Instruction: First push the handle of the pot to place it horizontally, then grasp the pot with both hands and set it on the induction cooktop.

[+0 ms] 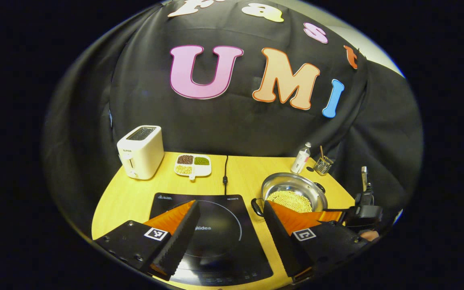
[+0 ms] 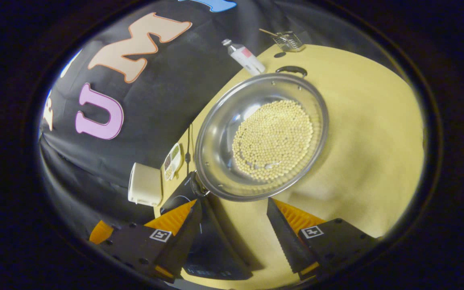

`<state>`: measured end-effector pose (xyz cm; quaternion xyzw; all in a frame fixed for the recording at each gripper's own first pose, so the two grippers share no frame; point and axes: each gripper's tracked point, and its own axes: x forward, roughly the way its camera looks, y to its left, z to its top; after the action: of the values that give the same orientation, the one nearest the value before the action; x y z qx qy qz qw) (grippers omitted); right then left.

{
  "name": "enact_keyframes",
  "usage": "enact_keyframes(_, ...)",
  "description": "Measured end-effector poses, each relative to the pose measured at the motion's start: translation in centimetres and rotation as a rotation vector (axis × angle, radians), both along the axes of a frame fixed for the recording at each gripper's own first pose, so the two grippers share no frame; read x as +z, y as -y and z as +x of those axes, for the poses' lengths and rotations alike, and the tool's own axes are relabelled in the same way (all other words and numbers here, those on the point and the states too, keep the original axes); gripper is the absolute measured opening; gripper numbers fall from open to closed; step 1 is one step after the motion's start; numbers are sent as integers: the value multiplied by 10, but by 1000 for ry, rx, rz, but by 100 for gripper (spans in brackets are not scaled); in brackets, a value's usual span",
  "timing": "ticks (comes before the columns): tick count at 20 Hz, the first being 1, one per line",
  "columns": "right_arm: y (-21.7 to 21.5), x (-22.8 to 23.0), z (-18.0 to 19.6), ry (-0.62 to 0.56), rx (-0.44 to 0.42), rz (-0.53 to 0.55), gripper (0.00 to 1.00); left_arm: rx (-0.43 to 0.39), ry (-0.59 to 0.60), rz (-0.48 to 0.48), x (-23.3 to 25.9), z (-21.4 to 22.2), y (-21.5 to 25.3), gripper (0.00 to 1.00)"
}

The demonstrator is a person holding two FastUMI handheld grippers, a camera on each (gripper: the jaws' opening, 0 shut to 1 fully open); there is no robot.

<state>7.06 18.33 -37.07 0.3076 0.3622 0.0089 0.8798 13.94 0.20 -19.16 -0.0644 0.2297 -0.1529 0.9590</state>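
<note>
Both hand-held grippers (image 1: 230,237) (image 2: 236,237) wide apart

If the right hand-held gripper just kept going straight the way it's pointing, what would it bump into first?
Probably the near rim of the round steel pot of pale beans, which lies just ahead of the open right hand-held gripper. Depth is hard to judge here.
</note>
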Motion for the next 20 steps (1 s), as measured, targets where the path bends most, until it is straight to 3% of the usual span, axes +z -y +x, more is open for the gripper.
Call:
enact_keyframes(7, 108, 41, 21, 43, 164, -212, 92, 88, -194, -151, -48, 5, 55, 96)
enact_keyframes(8, 120, 47, 28, 52, 189, -234, 100, 104, -211, -162, -54, 8, 60, 96)
enact_keyframes(10, 136, 62, 47, 68, 225, -268, 100, 123, -252, -184, -67, 15, 72, 96)
enact_keyframes(13, 167, 78, 74, 84, 257, -275, 100, 138, -307, -150, -86, 28, 82, 97)
enact_keyframes(14, 176, 79, 87, 83, 262, -282, 92, 136, -321, -133, -93, 32, 85, 96)
enact_keyframes(15, 184, 76, 100, 73, 270, -290, 100, 129, -331, -122, -98, 37, 88, 97)
enact_keyframes(18, 193, 63, 129, 34, 318, -278, 100, 93, -380, -99, -116, 48, 103, 96)
enact_keyframes(19, 193, 56, 136, 14, 334, -268, 92, 87, -400, -93, -124, 51, 106, 96)
enact_keyframes(20, 193, 48, 142, -4, 351, -258, 100, 86, -420, -90, -130, 54, 109, 96)
